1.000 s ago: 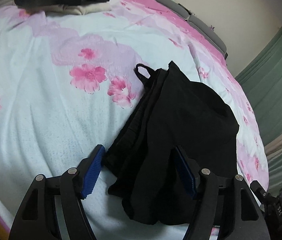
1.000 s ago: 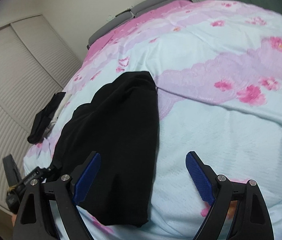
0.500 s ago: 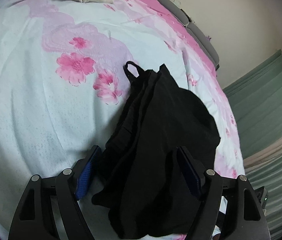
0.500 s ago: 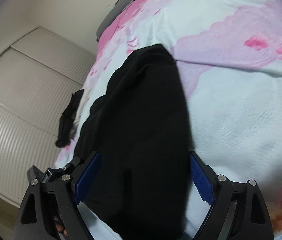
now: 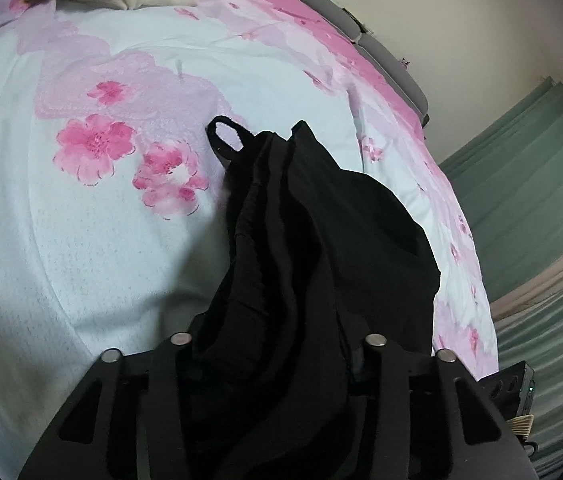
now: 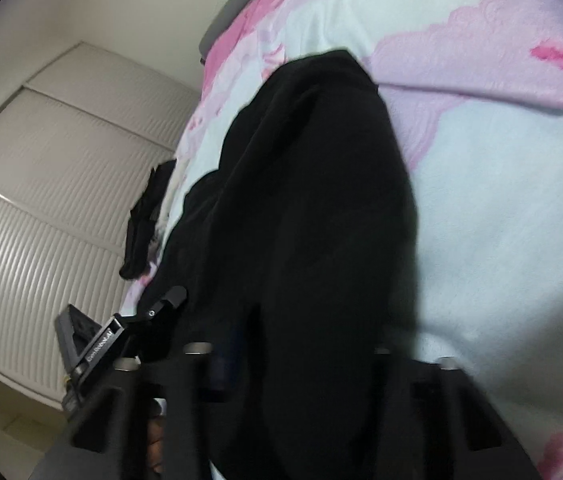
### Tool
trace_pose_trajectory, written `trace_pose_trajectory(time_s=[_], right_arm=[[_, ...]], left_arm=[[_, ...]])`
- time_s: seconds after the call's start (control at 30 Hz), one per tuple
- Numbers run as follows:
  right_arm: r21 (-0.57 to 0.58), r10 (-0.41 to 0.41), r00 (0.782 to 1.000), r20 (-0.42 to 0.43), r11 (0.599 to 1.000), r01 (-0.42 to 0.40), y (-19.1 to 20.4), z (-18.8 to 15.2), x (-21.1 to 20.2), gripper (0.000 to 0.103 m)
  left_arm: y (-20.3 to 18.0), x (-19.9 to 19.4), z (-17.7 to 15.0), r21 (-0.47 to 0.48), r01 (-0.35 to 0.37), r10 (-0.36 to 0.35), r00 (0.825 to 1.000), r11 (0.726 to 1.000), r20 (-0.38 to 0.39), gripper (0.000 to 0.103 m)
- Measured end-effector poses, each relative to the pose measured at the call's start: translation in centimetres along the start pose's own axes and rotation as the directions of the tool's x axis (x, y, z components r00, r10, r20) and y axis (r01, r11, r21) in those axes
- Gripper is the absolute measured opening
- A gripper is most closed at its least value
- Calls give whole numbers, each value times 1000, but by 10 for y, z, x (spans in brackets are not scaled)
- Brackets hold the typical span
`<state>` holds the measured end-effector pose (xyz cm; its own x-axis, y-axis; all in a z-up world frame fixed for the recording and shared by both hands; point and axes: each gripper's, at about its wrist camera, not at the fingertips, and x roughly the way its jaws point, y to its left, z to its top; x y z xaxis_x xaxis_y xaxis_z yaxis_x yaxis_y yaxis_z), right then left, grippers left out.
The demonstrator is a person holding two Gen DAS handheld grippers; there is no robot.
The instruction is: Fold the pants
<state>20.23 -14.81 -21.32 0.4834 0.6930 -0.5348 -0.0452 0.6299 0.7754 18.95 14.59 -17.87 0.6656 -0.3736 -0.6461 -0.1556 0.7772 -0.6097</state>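
Black, soft, bunched fabric pants (image 5: 321, 264) fill the lower centre over a floral pink-and-white bedspread (image 5: 81, 240); left gripper (image 5: 277, 360) and right gripper (image 6: 289, 364) both clamp the cloth.

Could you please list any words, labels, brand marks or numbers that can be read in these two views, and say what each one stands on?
Only one text shows: pale lettering on the black bar of the left tongs' handheld rig, seen in the right wrist view; too small and blurred to read.
Nothing is written on the black pants, the floral bedspread, the green curtain or the louvred closet doors.
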Motion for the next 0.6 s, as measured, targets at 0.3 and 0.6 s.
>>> trace_pose_trajectory(time_s=[0.3, 0.6], right_arm=[[-95, 20, 999, 44, 995, -16, 34, -1, -19, 11], [-156, 73, 994, 81, 986, -60, 92, 31, -49, 10]], left_arm=[[-23, -30, 19, 64, 39, -41, 998, 997, 36, 28], [-40, -78, 51, 78, 68, -74, 994, 995, 84, 27]])
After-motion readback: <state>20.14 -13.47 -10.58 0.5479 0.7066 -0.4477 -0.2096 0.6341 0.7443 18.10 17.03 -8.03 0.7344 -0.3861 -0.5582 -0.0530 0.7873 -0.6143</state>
